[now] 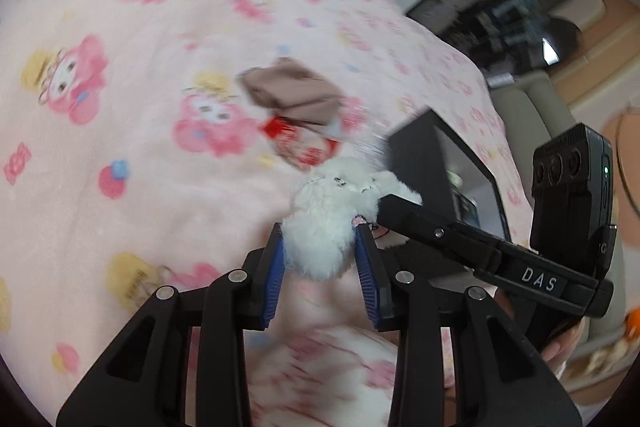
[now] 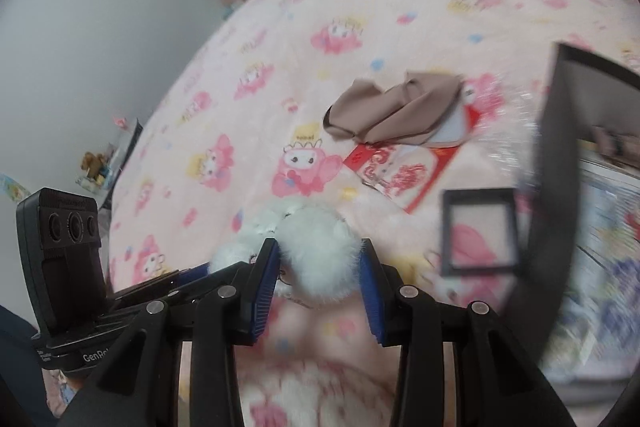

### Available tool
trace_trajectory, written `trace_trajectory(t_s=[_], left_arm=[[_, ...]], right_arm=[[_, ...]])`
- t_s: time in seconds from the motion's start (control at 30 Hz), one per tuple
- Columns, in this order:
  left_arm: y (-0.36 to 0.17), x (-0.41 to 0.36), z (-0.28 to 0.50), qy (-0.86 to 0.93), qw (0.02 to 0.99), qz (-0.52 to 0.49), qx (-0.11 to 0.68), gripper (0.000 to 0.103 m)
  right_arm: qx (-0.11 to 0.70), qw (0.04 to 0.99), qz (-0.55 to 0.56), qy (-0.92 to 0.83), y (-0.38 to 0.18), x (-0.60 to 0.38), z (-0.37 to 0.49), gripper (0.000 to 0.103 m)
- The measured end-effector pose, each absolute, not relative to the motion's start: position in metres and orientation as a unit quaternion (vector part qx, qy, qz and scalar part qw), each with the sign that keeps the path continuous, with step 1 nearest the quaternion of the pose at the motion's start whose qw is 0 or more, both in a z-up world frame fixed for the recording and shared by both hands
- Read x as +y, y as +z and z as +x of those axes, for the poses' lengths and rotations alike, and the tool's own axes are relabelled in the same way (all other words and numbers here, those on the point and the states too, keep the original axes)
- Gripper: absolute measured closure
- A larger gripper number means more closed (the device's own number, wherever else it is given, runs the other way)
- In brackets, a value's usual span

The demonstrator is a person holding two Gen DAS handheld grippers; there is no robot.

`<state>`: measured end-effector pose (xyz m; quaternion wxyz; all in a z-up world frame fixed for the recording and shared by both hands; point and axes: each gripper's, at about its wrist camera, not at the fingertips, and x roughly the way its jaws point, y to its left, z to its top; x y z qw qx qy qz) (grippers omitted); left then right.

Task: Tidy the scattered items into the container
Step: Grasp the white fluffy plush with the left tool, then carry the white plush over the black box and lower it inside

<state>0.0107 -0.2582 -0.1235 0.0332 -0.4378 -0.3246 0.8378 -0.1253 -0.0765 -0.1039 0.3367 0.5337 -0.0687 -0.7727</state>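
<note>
A fluffy white plush toy (image 1: 332, 219) is held above the pink bed between both grippers. My left gripper (image 1: 320, 227) is shut on one end of it. My right gripper (image 2: 318, 247) is shut on the other end (image 2: 320, 259). The black box container (image 1: 440, 163) stands just right of the toy, and in the right wrist view its dark wall (image 2: 560, 167) fills the right side. A brown folded cloth (image 1: 296, 95) (image 2: 396, 107) lies on a red and white packet (image 1: 304, 143) (image 2: 396, 167) on the bed.
A pink cartoon-print blanket (image 1: 140, 67) (image 2: 320, 7) covers the bed. A small black square frame (image 2: 480, 233) lies near the container. The bed's edge, a wall and furniture show at the sides.
</note>
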Motion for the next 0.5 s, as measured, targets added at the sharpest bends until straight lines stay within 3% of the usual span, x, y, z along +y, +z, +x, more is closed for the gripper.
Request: trace_trajectory(t_s=[0.5], left_arm=[[-0.066,-0.085,-0.011,0.852,0.126,-0.45,-0.236,0.069]], right_arm=[[-0.105,0.249,0.471,-0.84,-0.047,0.09,-0.072,0.068]])
